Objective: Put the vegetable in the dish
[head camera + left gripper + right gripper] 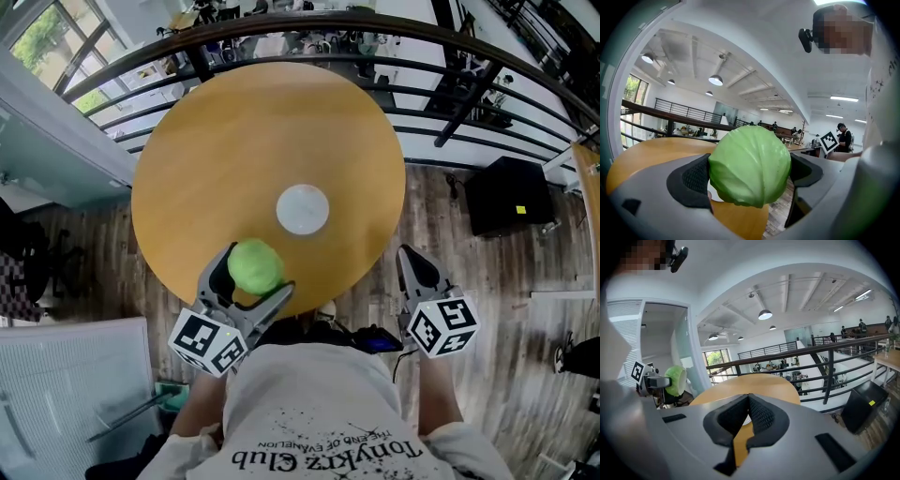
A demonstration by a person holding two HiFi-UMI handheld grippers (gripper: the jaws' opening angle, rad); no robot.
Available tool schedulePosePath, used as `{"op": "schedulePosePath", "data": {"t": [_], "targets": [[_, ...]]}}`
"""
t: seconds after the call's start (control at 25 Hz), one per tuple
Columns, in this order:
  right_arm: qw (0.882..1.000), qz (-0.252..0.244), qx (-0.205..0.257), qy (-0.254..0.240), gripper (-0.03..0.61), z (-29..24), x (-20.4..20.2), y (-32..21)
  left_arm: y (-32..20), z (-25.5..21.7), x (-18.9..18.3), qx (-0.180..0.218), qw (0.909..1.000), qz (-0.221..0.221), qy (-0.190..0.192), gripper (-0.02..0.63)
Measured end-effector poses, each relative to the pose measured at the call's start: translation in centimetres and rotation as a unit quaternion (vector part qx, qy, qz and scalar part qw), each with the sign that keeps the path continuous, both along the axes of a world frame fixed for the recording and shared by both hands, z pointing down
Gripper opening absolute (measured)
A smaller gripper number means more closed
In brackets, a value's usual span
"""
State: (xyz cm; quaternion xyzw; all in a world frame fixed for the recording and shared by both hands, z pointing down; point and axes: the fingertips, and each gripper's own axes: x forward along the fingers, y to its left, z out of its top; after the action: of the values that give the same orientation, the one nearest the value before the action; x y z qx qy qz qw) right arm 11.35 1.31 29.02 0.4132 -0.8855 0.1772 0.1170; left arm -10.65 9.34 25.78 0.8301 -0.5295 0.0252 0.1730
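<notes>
Holding the ball-round cabbage (pixel 750 166) is the left gripper (pixel 255 274); right gripper (pixel 748 404) jaws meet, empty.

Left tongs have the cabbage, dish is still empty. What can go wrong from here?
1. The cabbage is round, and the left tongs pinch only its sides, close to the near edge of the table. A slip here could send it to the floor.
2. The dish looks flat and hardly wider than the cabbage, so the cabbage may roll off on release unless it is set down low and centred.
</notes>
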Motion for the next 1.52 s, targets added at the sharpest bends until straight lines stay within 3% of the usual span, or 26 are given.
{"op": "schedulePosePath", "data": {"t": [0.44, 0.92, 1.52], "targets": [[0.999, 0.044, -0.01, 0.0, 0.015, 0.4, -0.9, -1.5, -3.7, 1.7, -0.9, -0.023, 0.9983, 0.051, -0.015, 0.499], [0.999, 0.036, -0.027, 0.005, 0.017, 2.8, -3.9, -4.5, -8.3, 6.5, -2.0, -0.06, 0.9923, 0.093, -0.056, 0.499], [0.997, 0.046, -0.063, 0.007, 0.015, 7.8, -3.9, -7.5, -13.7, 13.6, -1.9, -0.12, 0.9788, 0.128, -0.105, 0.499]]}}
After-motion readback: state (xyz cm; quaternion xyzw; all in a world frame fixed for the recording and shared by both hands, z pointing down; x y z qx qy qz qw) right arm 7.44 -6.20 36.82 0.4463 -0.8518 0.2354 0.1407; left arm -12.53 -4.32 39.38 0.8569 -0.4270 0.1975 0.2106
